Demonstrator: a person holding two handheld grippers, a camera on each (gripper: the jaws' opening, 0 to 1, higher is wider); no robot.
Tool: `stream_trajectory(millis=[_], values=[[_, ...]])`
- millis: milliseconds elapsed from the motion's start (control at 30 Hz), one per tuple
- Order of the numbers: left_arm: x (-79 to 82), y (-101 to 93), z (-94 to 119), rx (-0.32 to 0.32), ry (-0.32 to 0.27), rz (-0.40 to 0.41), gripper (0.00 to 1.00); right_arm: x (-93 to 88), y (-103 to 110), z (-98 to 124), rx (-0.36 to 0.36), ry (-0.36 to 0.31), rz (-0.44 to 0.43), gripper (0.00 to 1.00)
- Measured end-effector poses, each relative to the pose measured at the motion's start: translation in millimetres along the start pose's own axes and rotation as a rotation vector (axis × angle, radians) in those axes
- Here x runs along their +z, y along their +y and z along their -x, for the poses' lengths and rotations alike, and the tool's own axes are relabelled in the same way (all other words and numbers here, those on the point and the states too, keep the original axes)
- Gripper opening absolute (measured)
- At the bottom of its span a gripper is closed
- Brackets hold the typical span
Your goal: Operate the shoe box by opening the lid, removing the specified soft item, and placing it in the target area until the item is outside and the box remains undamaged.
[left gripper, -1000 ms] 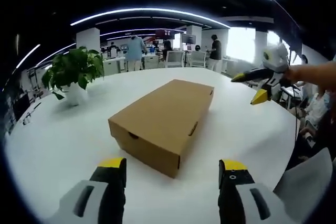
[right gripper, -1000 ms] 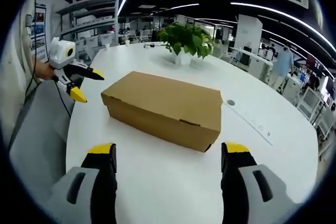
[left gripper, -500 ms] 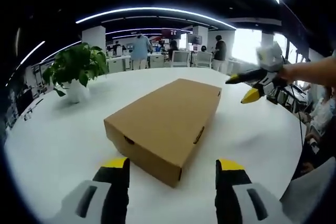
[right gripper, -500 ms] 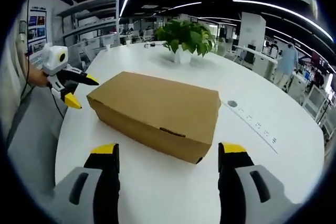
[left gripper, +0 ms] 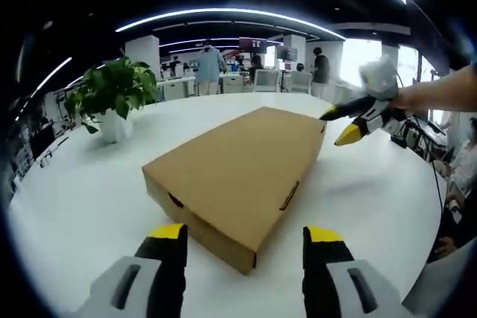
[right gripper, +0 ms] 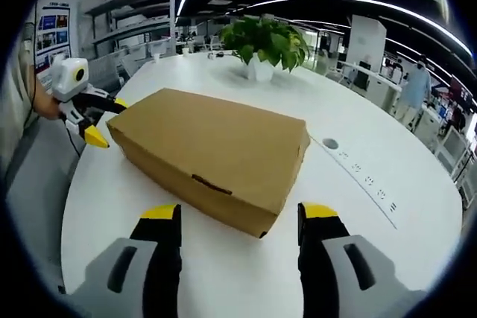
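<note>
A plain brown cardboard shoe box with its lid down lies on the round white table, lengthwise between the two grippers. The left gripper has its yellow-tipped jaws apart near one short end; the right gripper, jaws also apart, sits near the other end. A leafy green plant in a white pot stands farther off.

room: open office, dark ceiling
light: curved ceiling strips
table: white, round
plant: potted, green
shelving: grey
</note>
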State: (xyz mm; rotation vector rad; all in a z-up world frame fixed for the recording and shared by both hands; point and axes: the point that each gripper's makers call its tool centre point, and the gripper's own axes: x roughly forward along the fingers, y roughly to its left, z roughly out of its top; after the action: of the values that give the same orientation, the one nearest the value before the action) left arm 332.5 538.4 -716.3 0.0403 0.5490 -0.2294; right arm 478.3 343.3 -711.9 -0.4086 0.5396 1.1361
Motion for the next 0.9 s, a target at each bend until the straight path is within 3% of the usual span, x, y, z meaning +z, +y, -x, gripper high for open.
stream_trajectory(millis=[433, 667, 900], values=[[-3.2, 9.2, -13.4, 0.056, 0.011, 0.058, 0.6, -6.1, -7.5, -15.9, 0.021, 0.012, -0.012, 0.47], [-4.4, 7.1, -15.7, 0.062, 0.015, 0.087, 0.61, -6.4, -0.8, -16.2, 0.052, 0.015, -0.02, 0.41], [-1.7, 6.4, -14.1, 0.049, 0.011, 0.128, 0.61, -7.1, -0.8, -15.4, 0.035, 0.031, -0.047, 0.39]])
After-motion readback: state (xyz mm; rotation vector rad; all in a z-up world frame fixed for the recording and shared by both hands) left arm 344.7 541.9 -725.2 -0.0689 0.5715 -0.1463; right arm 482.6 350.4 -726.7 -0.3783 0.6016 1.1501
